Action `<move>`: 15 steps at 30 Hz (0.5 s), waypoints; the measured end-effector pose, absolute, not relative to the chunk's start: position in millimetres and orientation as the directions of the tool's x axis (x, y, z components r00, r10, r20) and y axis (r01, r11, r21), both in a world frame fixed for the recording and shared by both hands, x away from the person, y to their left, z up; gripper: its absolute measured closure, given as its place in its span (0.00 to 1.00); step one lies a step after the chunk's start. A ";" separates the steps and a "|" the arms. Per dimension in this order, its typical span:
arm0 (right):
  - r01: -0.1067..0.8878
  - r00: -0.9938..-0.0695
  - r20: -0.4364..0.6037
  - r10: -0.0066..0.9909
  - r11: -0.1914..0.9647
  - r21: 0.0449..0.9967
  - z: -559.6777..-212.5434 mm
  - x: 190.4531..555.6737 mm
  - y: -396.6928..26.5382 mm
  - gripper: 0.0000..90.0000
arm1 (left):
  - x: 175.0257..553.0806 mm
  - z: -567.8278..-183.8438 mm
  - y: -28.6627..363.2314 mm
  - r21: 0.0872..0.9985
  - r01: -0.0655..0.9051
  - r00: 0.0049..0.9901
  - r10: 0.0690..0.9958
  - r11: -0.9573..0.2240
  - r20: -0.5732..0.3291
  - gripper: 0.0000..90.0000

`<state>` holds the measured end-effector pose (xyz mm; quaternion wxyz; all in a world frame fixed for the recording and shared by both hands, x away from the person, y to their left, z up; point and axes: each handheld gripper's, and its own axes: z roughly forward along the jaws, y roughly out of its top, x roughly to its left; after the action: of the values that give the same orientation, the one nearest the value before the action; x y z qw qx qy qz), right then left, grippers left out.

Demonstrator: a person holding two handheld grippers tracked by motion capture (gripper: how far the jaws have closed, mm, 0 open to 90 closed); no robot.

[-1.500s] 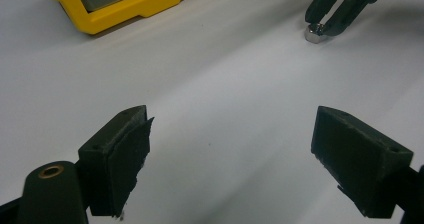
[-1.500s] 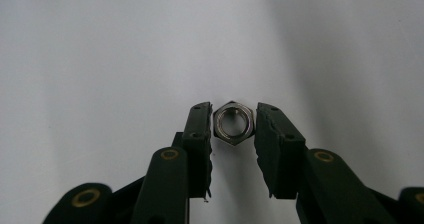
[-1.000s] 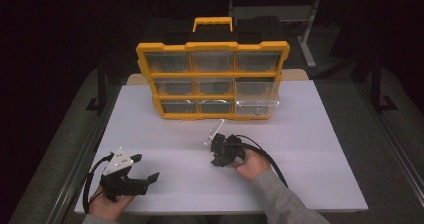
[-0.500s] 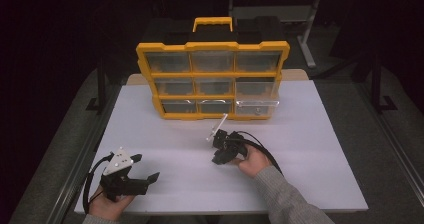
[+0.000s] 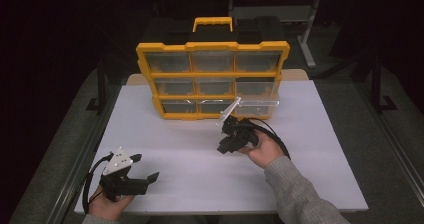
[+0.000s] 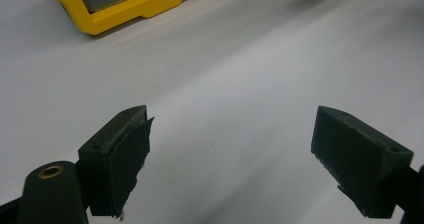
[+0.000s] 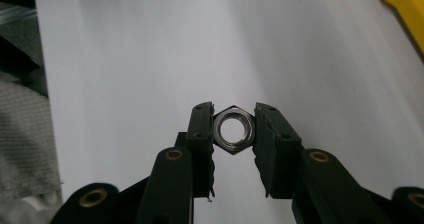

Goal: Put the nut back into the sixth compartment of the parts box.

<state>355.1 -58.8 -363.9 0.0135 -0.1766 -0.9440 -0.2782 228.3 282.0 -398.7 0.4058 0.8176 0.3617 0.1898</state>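
A silver hex nut (image 7: 233, 129) is clamped between the jaws of my right gripper (image 7: 233, 131), above the white table. In the high view the right gripper (image 5: 226, 145) is held over the middle of the table, just in front of the yellow organizer case (image 5: 212, 66), whose bottom right clear drawer (image 5: 250, 104) is pulled out. My left gripper (image 5: 144, 170) rests near the front left of the table, open, with nothing between its jaws (image 6: 227, 149). A corner of the yellow organizer case (image 6: 125, 4) is visible far ahead in the left gripper view.
The white tabletop (image 5: 310, 149) has a metal rail along its left edge (image 5: 80, 159). Dark floor and a table frame lie beyond the case. Grey carpet (image 7: 20, 119) is visible past the table edge in the right gripper view.
The right gripper has moved slightly forward and to the right, toward the open drawer, still holding the nut. The left gripper has stayed in place.
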 end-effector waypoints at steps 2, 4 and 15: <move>0.339 -0.938 0.132 0.321 0.772 0.537 -357.5 357.1 -62.2 0.77 | 228.3 -398.5 282.3 0.802 0.436 0.665 0.746 -0.408 0.018 0.17; 0.340 -0.937 0.127 0.325 0.768 0.543 -350.1 357.7 -64.5 0.77 | 228.2 -398.6 282.4 0.803 0.440 0.662 0.750 -0.402 0.013 0.17; 0.327 -0.940 0.113 0.322 0.758 0.564 -309.9 365.8 -73.2 0.77 | 227.8 -397.7 283.1 0.800 0.436 0.665 0.747 -0.413 0.023 0.17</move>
<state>365.8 -73.2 -309.9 0.0047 -0.1731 -0.9376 -0.3014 227.8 283.1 -397.7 0.4039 0.8181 0.3612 0.1925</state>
